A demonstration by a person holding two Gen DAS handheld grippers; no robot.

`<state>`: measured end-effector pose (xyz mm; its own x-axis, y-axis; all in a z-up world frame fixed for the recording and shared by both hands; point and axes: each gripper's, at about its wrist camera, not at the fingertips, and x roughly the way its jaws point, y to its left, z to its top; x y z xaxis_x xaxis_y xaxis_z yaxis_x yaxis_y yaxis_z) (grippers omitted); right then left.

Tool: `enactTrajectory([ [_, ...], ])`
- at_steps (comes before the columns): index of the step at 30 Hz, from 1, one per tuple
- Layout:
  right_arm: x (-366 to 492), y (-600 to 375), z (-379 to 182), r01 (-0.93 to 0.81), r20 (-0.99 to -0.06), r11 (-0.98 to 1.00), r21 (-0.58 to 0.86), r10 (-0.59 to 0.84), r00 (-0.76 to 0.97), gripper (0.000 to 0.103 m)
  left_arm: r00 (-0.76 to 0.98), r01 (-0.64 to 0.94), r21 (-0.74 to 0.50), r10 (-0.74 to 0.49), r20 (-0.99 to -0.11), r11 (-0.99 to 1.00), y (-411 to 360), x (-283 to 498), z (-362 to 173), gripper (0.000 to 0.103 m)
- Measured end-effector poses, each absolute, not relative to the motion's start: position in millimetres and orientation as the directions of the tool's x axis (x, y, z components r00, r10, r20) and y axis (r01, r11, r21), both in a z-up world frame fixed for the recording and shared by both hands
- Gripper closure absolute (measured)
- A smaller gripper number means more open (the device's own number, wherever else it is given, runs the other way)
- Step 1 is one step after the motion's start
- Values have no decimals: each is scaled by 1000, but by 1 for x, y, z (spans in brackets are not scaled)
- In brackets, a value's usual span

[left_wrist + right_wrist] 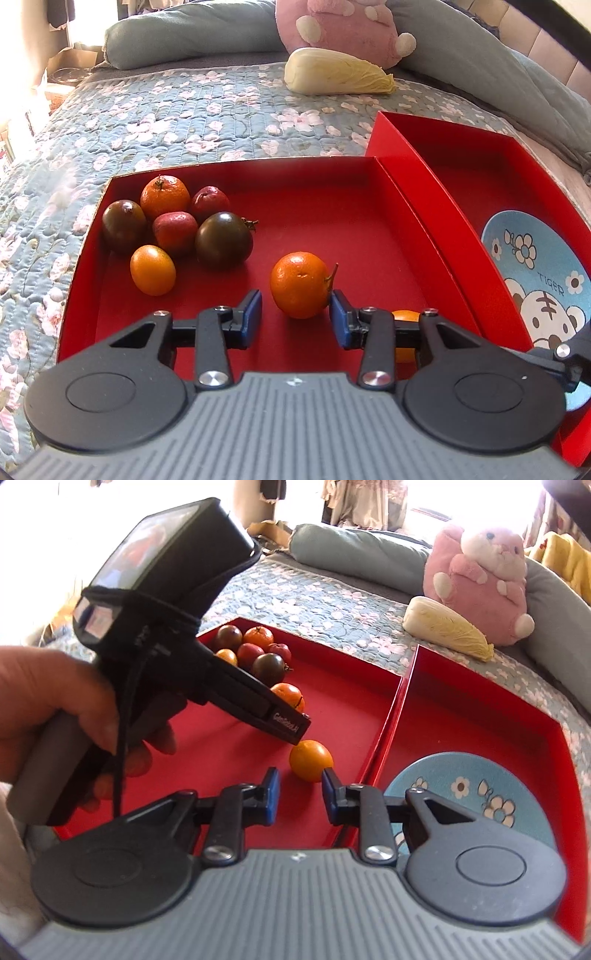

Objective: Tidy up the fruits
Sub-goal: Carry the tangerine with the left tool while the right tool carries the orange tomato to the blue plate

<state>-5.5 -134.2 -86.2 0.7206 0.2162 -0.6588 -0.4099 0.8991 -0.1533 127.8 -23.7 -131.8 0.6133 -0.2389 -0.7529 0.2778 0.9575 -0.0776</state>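
A red box (236, 170) lies on the bed. Several fruits cluster in its far left corner: a mandarin (164, 195), dark tomatoes (223, 238), red fruits (175, 230) and a kumquat (152, 269). My left gripper (296, 310) stands open over the box floor. A stemmed mandarin (299, 284) rests just past its tips, against the right pad and apart from the left pad. My right gripper (300, 788) has its jaws drawn in close with nothing between them. A small orange fruit (310, 760) lies on the floor just ahead and touches the right fingertip.
A second red tray (480, 709) adjoins the box on the right and holds a round blue tiger mat (461, 786). A hand (55, 701) holds the left gripper's handle. On the floral quilt (184, 110) behind lie a cabbage (336, 72) and a pink plush (343, 26).
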Motion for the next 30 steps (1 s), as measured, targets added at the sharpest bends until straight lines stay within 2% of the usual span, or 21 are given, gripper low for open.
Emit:
enactTrajectory([
  [2,4,-133,-85,-444,-671,878,-179,221,708,75,620,280,-84,-247,-745,956,-22,130,-133,57],
  [4,16,-132,-86,-473,-687,857,-207,216,693,72,620,296,-75,-251,-743,952,-24,130,-133,62],
  [10,42,-120,-93,-535,-751,792,-295,155,642,67,615,250,-80,-222,-757,965,-16,137,-131,63],
  [14,54,-111,-100,-547,-753,737,-397,79,653,62,616,228,-90,-215,-758,970,-11,140,-131,63],
  [20,67,-103,-115,-549,-710,639,-538,7,704,64,616,228,-94,-219,-756,969,-10,141,-131,63],
  [23,71,-112,-109,-531,-698,684,-500,44,714,66,619,230,-91,-218,-755,969,-10,140,-131,63],
  [26,63,-120,-98,-515,-693,759,-398,119,711,66,625,230,-79,-209,-752,970,-11,136,-130,63],
  [30,36,-136,-78,-464,-629,851,-244,225,744,66,640,207,-56,-179,-747,977,-9,129,-129,64],
])
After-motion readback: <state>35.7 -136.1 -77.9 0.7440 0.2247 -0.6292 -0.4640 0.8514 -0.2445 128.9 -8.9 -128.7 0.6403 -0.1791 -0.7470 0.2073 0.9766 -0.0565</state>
